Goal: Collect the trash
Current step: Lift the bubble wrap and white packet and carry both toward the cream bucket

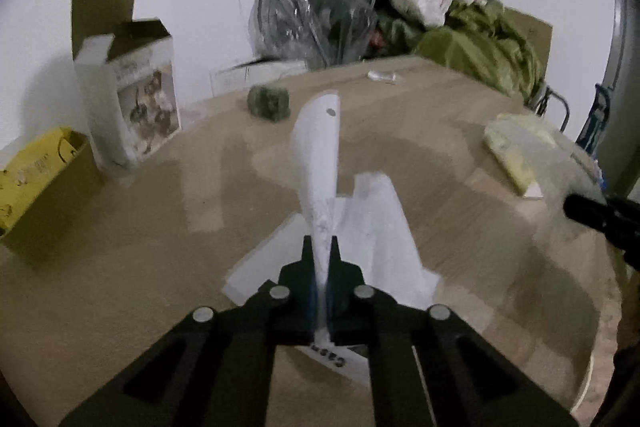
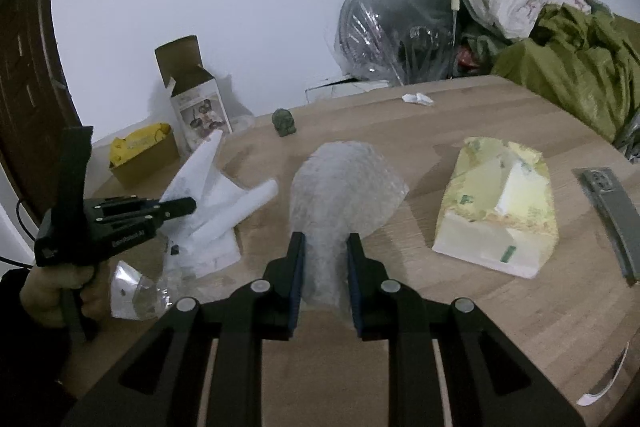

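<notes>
My left gripper (image 1: 322, 251) is shut on a folded white paper sheet (image 1: 320, 163), whose free end curls upward over the wooden table (image 1: 120, 247). The right wrist view shows that left gripper (image 2: 188, 205) at the left, held by a hand, with the white paper (image 2: 208, 203) pinched in its tips. My right gripper (image 2: 325, 247) is shut on a crumpled piece of bubble wrap (image 2: 344, 183) that fans out above the table (image 2: 460, 307). A small white scrap (image 2: 418, 99) lies near the far edge. A clear plastic wrapper (image 2: 136, 287) lies under the left hand.
A yellow-green tissue pack (image 2: 500, 203) sits at right, a grey remote (image 2: 612, 211) beyond it. A small green figure (image 2: 284, 123) stands near the far edge. An open carton (image 1: 128, 87), a yellow box (image 1: 36, 167), a wrapped fan (image 1: 312, 15) and green cloth (image 1: 480, 39) crowd the back.
</notes>
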{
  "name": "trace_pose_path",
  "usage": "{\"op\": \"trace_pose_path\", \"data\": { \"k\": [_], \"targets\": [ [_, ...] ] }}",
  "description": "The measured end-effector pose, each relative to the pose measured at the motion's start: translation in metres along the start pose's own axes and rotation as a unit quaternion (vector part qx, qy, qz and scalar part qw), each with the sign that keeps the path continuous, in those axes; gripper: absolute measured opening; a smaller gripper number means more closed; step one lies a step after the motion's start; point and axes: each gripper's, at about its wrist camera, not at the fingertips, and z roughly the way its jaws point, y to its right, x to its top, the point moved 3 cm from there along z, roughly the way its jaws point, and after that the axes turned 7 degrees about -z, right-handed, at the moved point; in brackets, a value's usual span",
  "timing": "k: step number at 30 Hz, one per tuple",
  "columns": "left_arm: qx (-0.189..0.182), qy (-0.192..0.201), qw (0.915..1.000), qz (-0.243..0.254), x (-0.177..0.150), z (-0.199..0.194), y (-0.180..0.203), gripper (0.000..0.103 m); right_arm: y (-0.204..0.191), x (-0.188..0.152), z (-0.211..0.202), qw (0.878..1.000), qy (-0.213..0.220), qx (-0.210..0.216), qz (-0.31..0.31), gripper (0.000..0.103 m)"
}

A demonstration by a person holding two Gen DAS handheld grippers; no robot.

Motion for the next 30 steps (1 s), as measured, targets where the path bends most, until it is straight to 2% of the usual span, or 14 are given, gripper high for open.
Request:
{"op": "trace_pose_path", "data": {
  "k": [5, 11, 18, 24, 30],
  "targets": [
    [-0.022, 0.046, 0.9987, -0.002, 0.009, -0.033, 0.006, 0.002, -0.006, -0.004, -0.019, 1.000, 0.007, -0.013, -0.002, 0.019],
    [-0.047, 0.105, 0.9933, 0.010, 0.022, -0.077, 0.019, 0.002, -0.015, -0.010, -0.046, 0.999, 0.018, -0.032, -0.001, 0.019],
    [-0.093, 0.159, 0.9823, 0.035, 0.033, -0.124, 0.047, 0.002, -0.025, -0.016, -0.078, 0.998, 0.030, -0.055, -0.001, 0.019],
    [-0.135, 0.179, 0.9729, 0.054, 0.029, -0.155, 0.072, 0.002, -0.027, -0.024, -0.104, 0.997, 0.038, -0.074, 0.003, 0.019],
    [-0.170, 0.179, 0.9663, 0.073, 0.018, -0.170, 0.097, 0.002, -0.023, -0.037, -0.128, 0.995, 0.044, -0.093, 0.012, 0.019]
  ]
}}
